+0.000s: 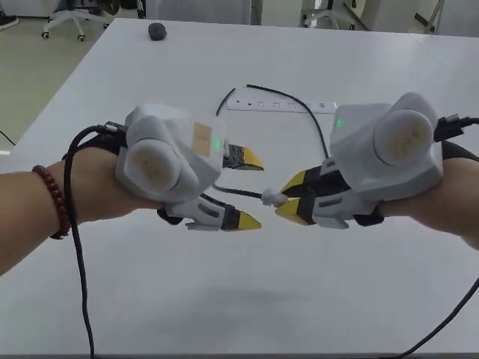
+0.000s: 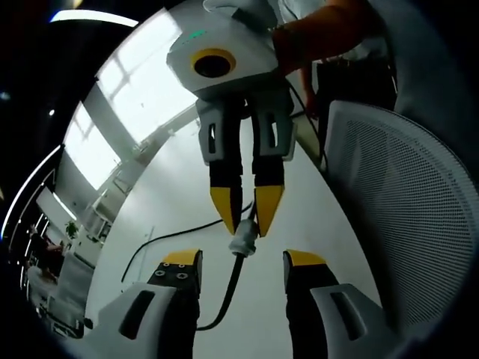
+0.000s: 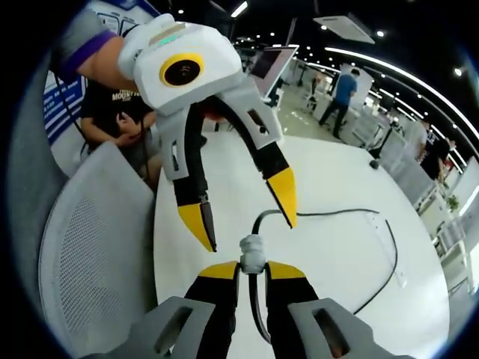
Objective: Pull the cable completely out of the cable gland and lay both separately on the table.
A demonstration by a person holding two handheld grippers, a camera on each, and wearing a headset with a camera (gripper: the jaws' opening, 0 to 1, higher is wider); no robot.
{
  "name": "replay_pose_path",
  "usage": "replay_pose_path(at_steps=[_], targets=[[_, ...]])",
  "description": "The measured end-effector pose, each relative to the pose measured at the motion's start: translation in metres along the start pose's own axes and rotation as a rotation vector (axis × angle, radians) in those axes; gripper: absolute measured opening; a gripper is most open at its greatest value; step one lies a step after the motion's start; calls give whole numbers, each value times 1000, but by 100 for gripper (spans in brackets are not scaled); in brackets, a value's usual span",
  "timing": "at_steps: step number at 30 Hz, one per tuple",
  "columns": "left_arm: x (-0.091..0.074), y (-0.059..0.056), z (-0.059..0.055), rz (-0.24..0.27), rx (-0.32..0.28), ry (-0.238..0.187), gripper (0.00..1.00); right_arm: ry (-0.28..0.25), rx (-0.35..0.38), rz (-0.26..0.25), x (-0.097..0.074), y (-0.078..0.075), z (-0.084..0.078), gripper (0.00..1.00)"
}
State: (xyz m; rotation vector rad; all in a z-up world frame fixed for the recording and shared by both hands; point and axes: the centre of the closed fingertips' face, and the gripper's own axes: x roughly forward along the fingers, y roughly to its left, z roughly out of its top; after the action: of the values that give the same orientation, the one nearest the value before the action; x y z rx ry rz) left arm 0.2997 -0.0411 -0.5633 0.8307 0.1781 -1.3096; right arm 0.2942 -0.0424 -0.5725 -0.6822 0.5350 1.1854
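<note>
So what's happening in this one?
A person works two handheld grippers above a white table. The right gripper is shut on the white cable gland, held in the air. The left gripper is open, its jaws either side of the black cable. The cable is not yet out of the gland.

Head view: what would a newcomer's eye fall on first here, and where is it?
First, the right tongs and the left tongs, which face each other tip to tip above the white table. The right tongs are shut on a small white cable gland, and a black cable runs from it between the open left tongs. Behind them a white power strip lies on the table.
</note>
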Motion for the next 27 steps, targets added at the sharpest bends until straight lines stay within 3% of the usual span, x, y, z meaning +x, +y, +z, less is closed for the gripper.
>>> replay_pose_path(at_steps=[4, 13, 18, 27], targets=[[3, -1, 3, -8, -14, -14, 43, 1, 1, 6, 1, 1, -1, 8], [8, -11, -3, -31, -20, 1, 39, 8, 2, 20, 3, 3, -5, 8], [10, -7, -5, -26, -30, 11, 31, 9, 5, 33, 5, 5, -4, 8], [10, -5, -5, -31, -3, 21, 27, 17, 2, 51, 7, 7, -7, 8]])
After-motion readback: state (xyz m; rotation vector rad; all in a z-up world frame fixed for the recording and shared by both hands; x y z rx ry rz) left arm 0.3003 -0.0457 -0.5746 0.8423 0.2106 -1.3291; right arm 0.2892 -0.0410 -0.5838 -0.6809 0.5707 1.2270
